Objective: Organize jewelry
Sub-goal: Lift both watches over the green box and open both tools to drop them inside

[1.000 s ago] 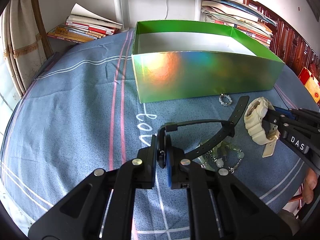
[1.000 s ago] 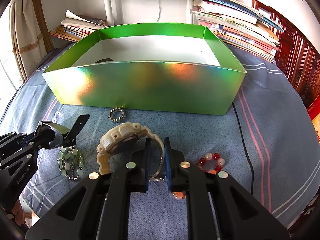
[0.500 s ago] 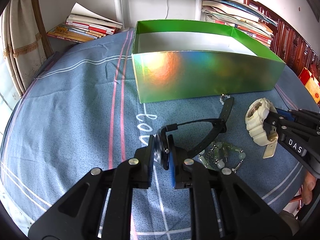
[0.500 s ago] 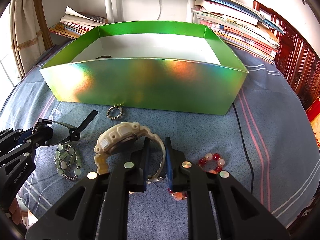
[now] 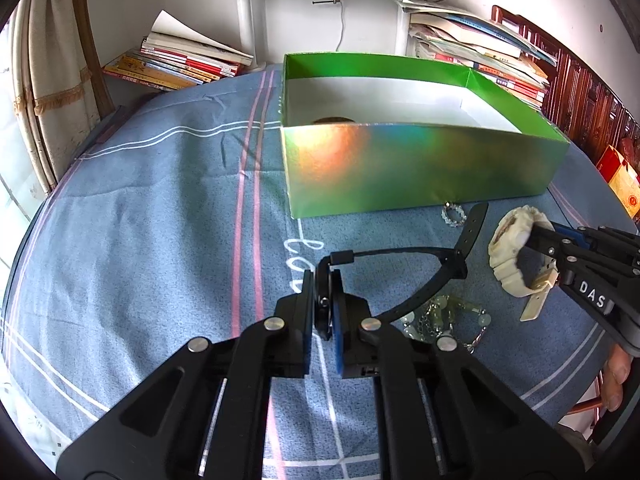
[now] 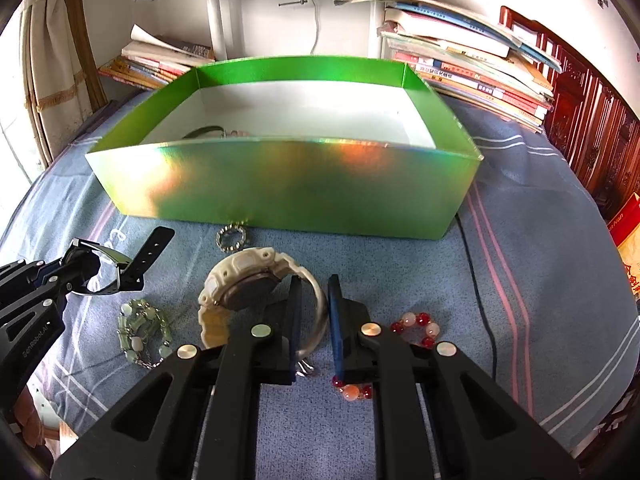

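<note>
My left gripper (image 5: pixel 323 280) is shut on a black watch (image 5: pixel 420 264) and holds it above the blue cloth; it also shows in the right wrist view (image 6: pixel 104 268). My right gripper (image 6: pixel 312 280) is shut on the strap of a cream watch (image 6: pixel 244 276), lifted off the cloth; it shows in the left wrist view (image 5: pixel 516 252) too. The open green box (image 6: pixel 288 188) stands just behind, with some jewelry (image 6: pixel 212 132) inside at its left. A green bead bracelet (image 6: pixel 142 330), a small silver ring (image 6: pixel 231 236) and a red and white bead bracelet (image 6: pixel 418 328) lie on the cloth.
Stacks of books (image 6: pixel 472 64) stand behind the box at left and right. A white lamp post (image 5: pixel 245 24) rises at the back. A black cable (image 6: pixel 476 280) runs along the cloth right of the box. Dark wooden furniture (image 6: pixel 592 128) stands at the right.
Both grippers have risen and moved toward the box, each carrying its watch. The box interior shows more from above.
</note>
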Motion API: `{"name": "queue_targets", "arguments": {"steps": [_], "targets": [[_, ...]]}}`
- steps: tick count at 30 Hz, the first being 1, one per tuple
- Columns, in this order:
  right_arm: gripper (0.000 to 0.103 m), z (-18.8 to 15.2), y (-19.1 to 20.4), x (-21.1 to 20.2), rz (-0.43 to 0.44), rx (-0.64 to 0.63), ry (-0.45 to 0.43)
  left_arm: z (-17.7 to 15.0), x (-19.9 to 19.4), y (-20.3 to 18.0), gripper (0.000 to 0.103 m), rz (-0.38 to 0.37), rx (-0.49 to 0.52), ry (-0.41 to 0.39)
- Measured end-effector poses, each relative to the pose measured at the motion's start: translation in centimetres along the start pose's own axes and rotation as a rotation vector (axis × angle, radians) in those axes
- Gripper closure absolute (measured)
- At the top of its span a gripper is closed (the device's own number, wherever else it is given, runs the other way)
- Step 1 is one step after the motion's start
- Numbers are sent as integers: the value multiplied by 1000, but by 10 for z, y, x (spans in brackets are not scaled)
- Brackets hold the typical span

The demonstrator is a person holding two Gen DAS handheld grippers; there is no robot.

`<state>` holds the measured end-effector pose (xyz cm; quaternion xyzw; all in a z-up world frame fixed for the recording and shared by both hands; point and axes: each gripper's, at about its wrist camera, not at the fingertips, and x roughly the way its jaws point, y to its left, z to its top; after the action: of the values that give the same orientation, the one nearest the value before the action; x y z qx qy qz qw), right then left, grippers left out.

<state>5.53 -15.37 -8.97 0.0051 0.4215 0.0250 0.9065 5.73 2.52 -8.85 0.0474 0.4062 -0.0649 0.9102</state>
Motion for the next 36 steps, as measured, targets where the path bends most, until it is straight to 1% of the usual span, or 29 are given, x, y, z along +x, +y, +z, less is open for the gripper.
{"name": "queue_targets", "arguments": {"steps": [3, 6, 13, 17, 21, 25, 26, 27, 28, 30, 33, 34, 36], "targets": [[90, 2, -1, -6, -15, 2, -22, 2, -4, 2, 94, 4, -5, -10], [90, 2, -4, -5, -11, 16, -13, 3, -5, 4, 94, 6, -10, -11], [90, 5, -7, -17, -6, 22, -45, 9, -11, 4, 95, 2, -10, -27], [90, 14, -9, -32, 10, 22, -87, 14, -18, 3, 94, -14, -6, -47], [90, 38, -14, -54, 17, 23, -166, 36, -34, 7, 94, -35, -5, -99], [90, 74, -21, -73, 1, 21, -272, 75, -49, 6, 94, -37, 3, -191], [90, 83, -23, -74, -9, 24, -287, 86, -49, 4, 95, -49, 1, -207], [90, 93, -26, -72, -22, 31, -294, 98, -46, 1, 94, -77, 5, -216], [90, 101, -29, -68, -33, 35, -291, 107, -41, -3, 94, -101, 9, -216], [90, 115, -35, -50, -52, 47, -260, 120, -24, -14, 94, -113, 18, -193], [90, 122, -43, -11, -49, 66, -175, 135, 15, -31, 94, -135, 34, -112], [90, 123, -44, 1, -51, 72, -153, 137, 27, -35, 94, -133, 33, -93], [89, 122, -42, 24, -82, 76, -128, 144, 51, -39, 94, -114, 27, -59]]}}
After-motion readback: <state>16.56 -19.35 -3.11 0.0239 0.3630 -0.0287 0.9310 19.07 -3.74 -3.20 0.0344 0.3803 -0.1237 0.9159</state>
